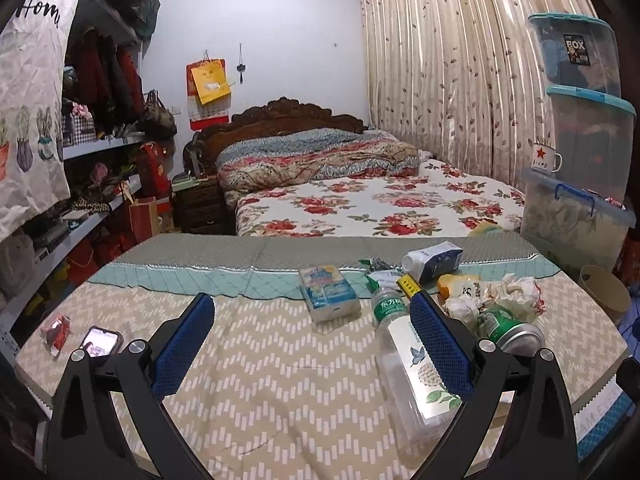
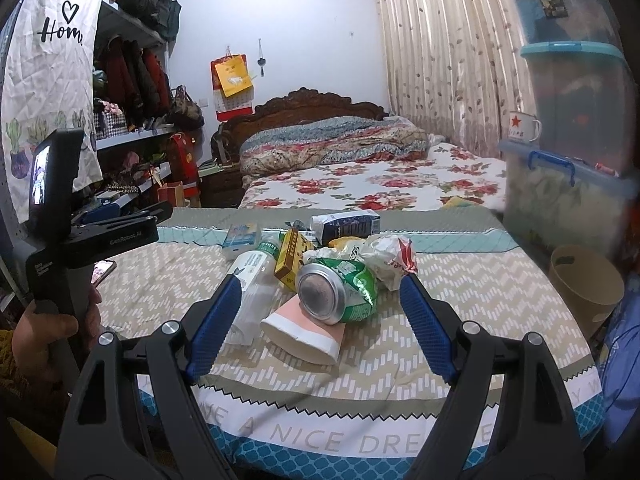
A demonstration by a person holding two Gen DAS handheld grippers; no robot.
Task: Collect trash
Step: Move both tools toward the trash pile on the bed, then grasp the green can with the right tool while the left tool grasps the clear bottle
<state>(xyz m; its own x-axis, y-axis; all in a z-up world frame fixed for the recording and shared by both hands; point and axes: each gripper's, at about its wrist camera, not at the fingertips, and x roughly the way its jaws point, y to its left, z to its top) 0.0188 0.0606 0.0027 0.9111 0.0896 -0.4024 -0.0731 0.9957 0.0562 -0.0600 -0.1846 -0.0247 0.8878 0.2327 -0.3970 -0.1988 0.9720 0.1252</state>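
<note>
Trash sits clustered on the patterned bench [image 2: 460, 320] ahead of me. My right tool [image 2: 320, 304] stands wide, jaws apart around a paper cup [image 2: 304, 334] lying on its side and a green can [image 2: 340, 288] resting on it; neither pad touches them. My left tool [image 1: 312, 340] is wide too, with a clear water bottle [image 1: 404, 360] lying just inside its right pad. Beyond: yellow box [image 2: 290, 258], crumpled wrappers [image 2: 388, 256], tissue pack [image 1: 328, 288], blue carton [image 2: 348, 226]. A tan bin [image 2: 584, 284] stands beside the bench, right. A phone [image 1: 100, 340] lies left.

Black claws [image 1: 312, 344] with blue ribbed pads [image 2: 426, 326], silver screws
</note>
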